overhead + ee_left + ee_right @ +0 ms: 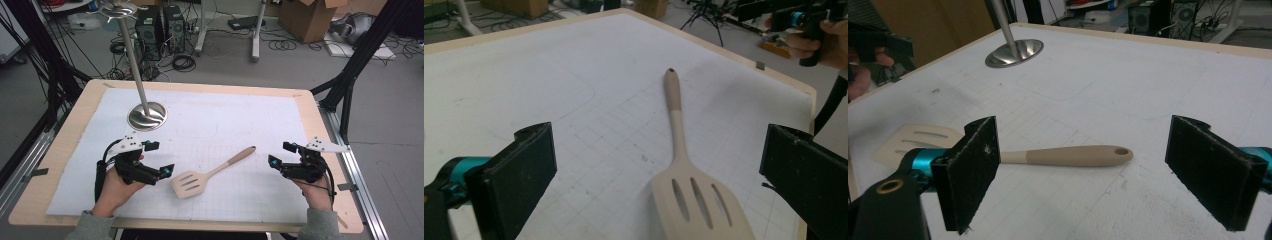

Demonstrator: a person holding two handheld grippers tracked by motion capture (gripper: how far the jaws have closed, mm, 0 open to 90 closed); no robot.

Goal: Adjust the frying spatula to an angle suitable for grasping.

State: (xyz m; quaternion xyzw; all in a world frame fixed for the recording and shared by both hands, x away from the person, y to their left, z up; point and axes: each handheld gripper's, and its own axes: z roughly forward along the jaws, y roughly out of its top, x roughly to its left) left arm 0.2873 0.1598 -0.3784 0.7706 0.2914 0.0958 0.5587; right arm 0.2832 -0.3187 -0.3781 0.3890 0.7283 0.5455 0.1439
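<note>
Left claw (160,159) of mine hangs wide open over the mat (240,115), gripping nothing, just left of the spatula (210,174). Behind it stands a steel stand (146,116). That spatula lies flat on the mat between my two claws, slotted blade toward me and my left, handle slanting away to the right. Off to the right, my right claw (280,155) also gapes wide and empty, near the handle's end without touching.

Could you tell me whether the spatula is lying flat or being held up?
Lying flat: the spatula rests on the table mat, no jaws touching it.
</note>
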